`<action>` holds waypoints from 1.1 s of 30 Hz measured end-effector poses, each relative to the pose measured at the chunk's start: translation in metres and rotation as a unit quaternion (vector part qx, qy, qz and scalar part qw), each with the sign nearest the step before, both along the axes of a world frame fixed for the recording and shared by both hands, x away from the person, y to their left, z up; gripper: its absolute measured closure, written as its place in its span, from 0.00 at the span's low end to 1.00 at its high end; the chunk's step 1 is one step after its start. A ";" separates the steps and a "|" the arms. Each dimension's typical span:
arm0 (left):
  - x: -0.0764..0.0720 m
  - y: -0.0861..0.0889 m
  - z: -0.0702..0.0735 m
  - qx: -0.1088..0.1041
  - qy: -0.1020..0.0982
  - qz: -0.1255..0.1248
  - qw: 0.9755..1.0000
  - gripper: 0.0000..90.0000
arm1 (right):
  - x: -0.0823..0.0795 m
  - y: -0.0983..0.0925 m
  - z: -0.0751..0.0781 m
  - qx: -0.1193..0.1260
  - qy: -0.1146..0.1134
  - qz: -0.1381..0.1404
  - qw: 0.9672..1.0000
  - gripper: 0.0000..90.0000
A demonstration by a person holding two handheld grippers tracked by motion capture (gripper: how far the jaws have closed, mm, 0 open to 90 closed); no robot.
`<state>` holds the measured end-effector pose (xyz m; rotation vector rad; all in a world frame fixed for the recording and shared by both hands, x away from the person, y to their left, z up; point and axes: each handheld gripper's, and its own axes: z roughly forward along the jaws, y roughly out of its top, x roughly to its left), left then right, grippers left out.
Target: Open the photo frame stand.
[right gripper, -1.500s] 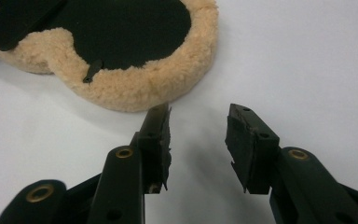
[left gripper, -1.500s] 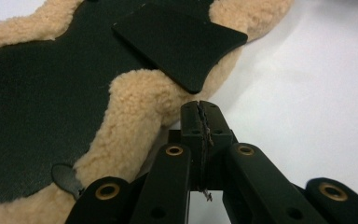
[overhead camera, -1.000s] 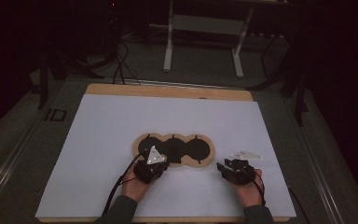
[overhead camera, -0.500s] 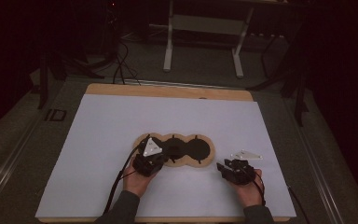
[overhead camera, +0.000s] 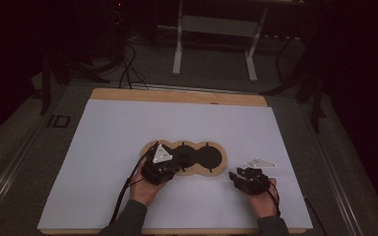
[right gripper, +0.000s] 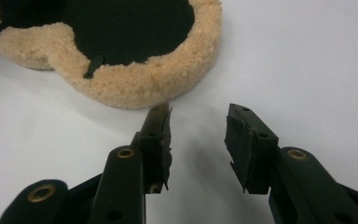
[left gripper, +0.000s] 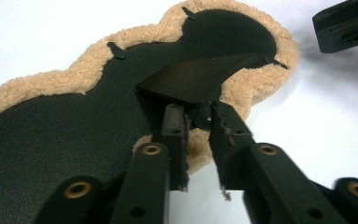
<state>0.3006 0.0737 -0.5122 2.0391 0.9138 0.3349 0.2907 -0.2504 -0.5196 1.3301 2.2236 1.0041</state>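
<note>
From above we count one fleece-rimmed three-lobed black mat (overhead camera: 189,158) mid-table and two grippers: left gripper (overhead camera: 163,164) at its near-left edge, right gripper (overhead camera: 243,176) just beside its right end.

In the left gripper view, jaws that have just been opening straddle the mat's raised black flap (left gripper: 198,77).

In the right gripper view, our jaws stand parted, nothing between them.

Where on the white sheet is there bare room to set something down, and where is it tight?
Bare: the white sheet between the fleece mat and the far wooden edge, and the strip left of the left gripper. Tight: the near middle, with the mat, left gripper and right gripper close together.
</note>
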 end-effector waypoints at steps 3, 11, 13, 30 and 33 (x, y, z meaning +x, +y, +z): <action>-0.001 0.000 0.001 0.006 -0.003 0.005 1.000 0.75 | 0.000 0.000 0.000 0.000 0.000 0.000 1.000 0.66; -0.003 0.002 0.005 0.019 -0.024 0.017 0.999 0.59 | 0.000 0.000 0.000 0.000 0.000 0.000 1.000 0.66; -0.003 0.002 0.006 0.024 -0.029 0.012 0.999 0.56 | 0.000 0.000 0.000 0.000 0.001 0.000 1.000 0.66; 0.004 -0.017 0.016 0.069 -0.047 -0.028 0.996 0.59 | 0.000 0.000 0.000 0.002 0.002 0.000 1.000 0.66; 0.007 -0.023 0.018 0.089 -0.054 -0.032 0.994 0.60 | 0.000 0.000 0.000 0.002 0.002 -0.001 1.000 0.66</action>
